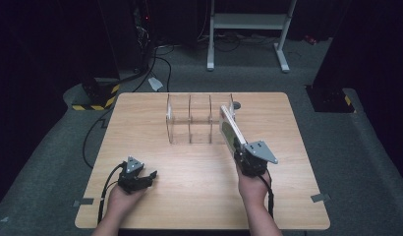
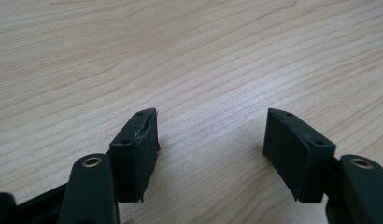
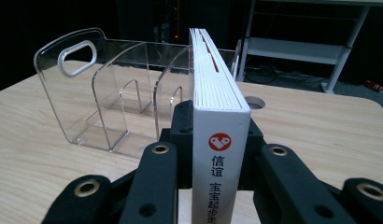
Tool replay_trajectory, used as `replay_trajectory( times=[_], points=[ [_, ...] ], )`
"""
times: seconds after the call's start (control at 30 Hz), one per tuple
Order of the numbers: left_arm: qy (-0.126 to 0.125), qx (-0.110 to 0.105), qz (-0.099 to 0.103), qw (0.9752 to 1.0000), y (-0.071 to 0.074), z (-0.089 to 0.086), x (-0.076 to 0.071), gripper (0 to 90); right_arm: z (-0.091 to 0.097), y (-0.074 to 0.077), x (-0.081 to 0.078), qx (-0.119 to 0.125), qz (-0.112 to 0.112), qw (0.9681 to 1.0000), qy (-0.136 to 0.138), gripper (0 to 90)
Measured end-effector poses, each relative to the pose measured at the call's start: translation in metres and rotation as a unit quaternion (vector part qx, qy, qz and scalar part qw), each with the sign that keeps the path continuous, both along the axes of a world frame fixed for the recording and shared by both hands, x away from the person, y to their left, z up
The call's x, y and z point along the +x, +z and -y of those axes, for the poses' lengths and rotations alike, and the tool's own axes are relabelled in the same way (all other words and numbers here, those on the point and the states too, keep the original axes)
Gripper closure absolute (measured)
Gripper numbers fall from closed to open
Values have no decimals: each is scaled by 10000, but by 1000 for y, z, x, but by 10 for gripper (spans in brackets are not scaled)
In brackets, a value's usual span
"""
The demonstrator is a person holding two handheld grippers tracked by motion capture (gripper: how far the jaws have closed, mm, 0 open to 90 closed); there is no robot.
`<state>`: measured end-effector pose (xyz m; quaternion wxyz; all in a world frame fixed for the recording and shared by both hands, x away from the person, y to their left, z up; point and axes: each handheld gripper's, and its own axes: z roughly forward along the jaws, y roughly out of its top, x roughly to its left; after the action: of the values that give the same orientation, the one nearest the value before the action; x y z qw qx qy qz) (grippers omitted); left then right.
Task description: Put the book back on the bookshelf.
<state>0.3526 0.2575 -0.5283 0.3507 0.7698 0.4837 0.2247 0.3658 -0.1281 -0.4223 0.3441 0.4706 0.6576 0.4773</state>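
A white book [image 3: 218,116] with a red logo and black characters on its spine stands upright between the jaws of my right gripper [image 3: 217,126], which is shut on it. In the high view the book [image 1: 231,129] is lifted above the table, next to the right end of a clear plastic file rack [image 1: 192,119] with several slots. The rack [image 3: 110,88] lies to the left of the book in the right gripper view. My left gripper [image 1: 149,177] rests low at the table's front left, open, with bare wood between its pads [image 2: 138,144].
The wooden table [image 1: 155,206] has a round cable hole [image 1: 237,105] behind the rack. Beyond the far edge are a white metal stand [image 1: 248,29], cables on the floor and a yellow-black striped base [image 1: 99,96].
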Motion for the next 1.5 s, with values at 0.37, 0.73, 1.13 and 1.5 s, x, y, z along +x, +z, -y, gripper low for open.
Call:
replay_trajectory(
  times=[0.37,0.73,1.13,1.5],
  points=[
    [-6,2,-3,10000,0,0,0,352,-10,4,28,-23,-29,9999,-133,753],
    [-41,-1,-4,10000,0,0,0,339,-21,4,51,-84,-43,9997,-246,753],
    [-38,-5,-16,10000,0,0,0,336,-33,-1,70,-190,-69,9991,-373,753],
    [-37,-6,-17,10000,0,0,0,336,-35,-8,79,-238,-113,9986,-462,753]
  ],
)
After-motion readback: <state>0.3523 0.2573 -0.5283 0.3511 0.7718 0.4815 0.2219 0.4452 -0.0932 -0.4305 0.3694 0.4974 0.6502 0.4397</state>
